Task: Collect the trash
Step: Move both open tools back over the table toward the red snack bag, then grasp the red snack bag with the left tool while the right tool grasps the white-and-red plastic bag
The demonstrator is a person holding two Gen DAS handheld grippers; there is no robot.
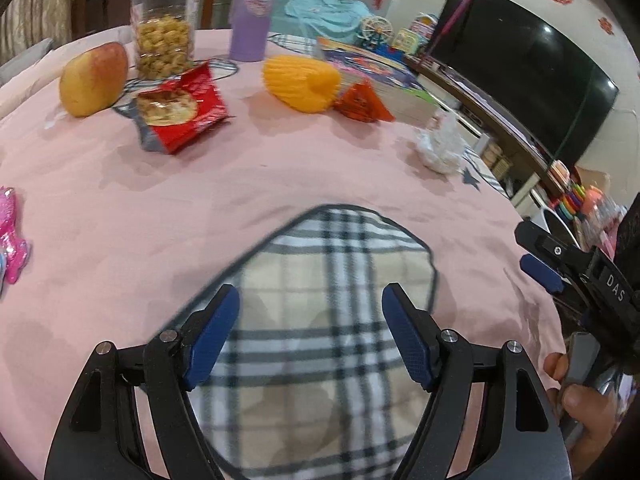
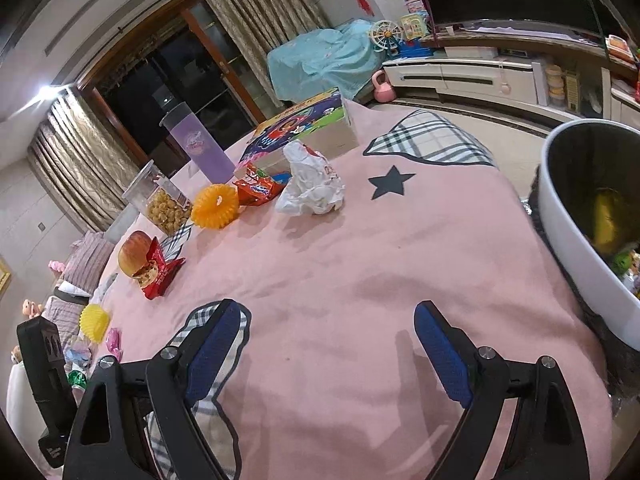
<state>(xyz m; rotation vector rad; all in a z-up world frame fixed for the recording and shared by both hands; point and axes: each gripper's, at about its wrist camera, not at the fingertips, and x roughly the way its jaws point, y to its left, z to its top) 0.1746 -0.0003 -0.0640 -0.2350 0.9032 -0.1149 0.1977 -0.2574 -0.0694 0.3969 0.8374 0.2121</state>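
My left gripper (image 1: 310,316) stands open over a plaid patch of the pink tablecloth (image 1: 280,168), nothing between its fingers. Far ahead of it lie a red snack wrapper (image 1: 182,110), an orange wrapper (image 1: 362,102) and a crumpled white paper (image 1: 438,146). My right gripper (image 2: 324,336) is open above bare pink cloth (image 2: 360,260), holding nothing. The crumpled white paper (image 2: 312,182), orange wrapper (image 2: 258,188) and red snack wrapper (image 2: 160,272) lie well beyond it. A white bin (image 2: 576,248) with trash inside stands at the right edge.
An apple (image 1: 94,78), a snack jar (image 1: 164,28), a purple tumbler (image 1: 254,12), a spiky orange ball (image 1: 302,82) and a picture book (image 1: 380,74) stand at the table's far side. Pink foil wrappers (image 1: 14,236) lie at the left edge. The right gripper (image 1: 560,260) shows at right.
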